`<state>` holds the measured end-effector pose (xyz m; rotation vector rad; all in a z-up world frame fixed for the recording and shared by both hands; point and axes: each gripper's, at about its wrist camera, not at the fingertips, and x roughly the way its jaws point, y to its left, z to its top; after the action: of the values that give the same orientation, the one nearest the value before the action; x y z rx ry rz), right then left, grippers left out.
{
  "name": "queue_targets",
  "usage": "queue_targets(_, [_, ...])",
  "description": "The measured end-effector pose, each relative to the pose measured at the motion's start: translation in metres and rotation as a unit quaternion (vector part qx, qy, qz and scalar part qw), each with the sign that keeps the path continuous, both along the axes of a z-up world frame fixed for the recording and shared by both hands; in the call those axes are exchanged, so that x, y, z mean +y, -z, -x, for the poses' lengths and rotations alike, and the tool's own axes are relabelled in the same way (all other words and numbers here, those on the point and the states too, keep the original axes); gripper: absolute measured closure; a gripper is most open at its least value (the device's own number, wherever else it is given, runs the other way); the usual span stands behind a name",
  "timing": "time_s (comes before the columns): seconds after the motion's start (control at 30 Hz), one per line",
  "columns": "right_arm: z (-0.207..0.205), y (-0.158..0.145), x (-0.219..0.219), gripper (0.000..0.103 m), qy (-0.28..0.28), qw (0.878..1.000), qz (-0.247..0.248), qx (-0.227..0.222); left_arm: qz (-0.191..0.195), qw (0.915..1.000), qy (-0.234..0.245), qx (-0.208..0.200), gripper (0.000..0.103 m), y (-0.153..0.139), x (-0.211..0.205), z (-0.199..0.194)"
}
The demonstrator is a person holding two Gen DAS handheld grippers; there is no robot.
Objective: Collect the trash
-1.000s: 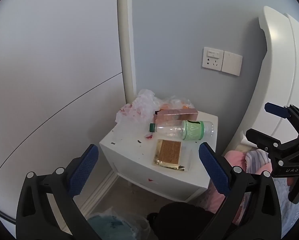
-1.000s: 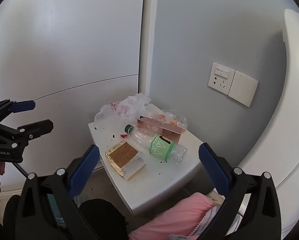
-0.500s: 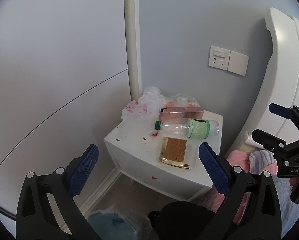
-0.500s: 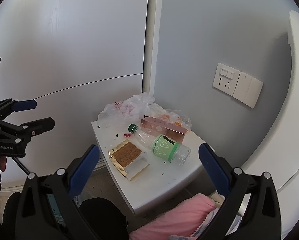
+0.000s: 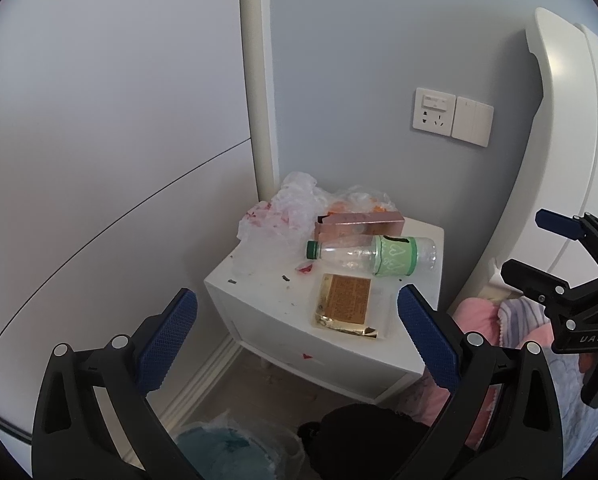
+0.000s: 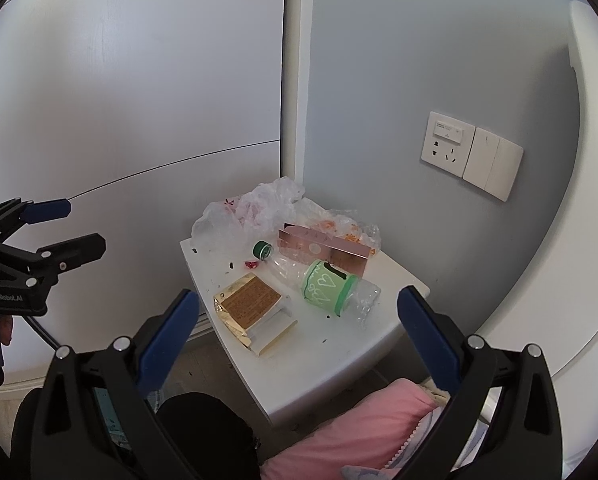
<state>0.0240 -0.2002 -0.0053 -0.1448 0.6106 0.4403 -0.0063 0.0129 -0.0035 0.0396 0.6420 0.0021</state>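
Both your grippers are spread wide and empty: left gripper (image 5: 297, 320), right gripper (image 6: 298, 316). The trash sits on the white nightstand (image 5: 259, 304) ahead of the jaws, untouched: gold packet (image 5: 343, 305) between your left tips, plastic bottle (image 5: 373, 257) lying just beyond it, pink box (image 5: 359, 226) and crumpled bags (image 5: 295, 208) behind. The bin (image 5: 235, 452) is below your left jaws.
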Motion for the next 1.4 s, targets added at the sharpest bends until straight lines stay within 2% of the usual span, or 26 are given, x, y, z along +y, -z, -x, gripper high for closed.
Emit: queue_targets(1.4, [-0.008,0.001,-0.009,0.006,-0.004,1.000,0.000,0.006,-0.023,0.9997,0.011,0.006,0.006,0.004,-0.013,-0.007])
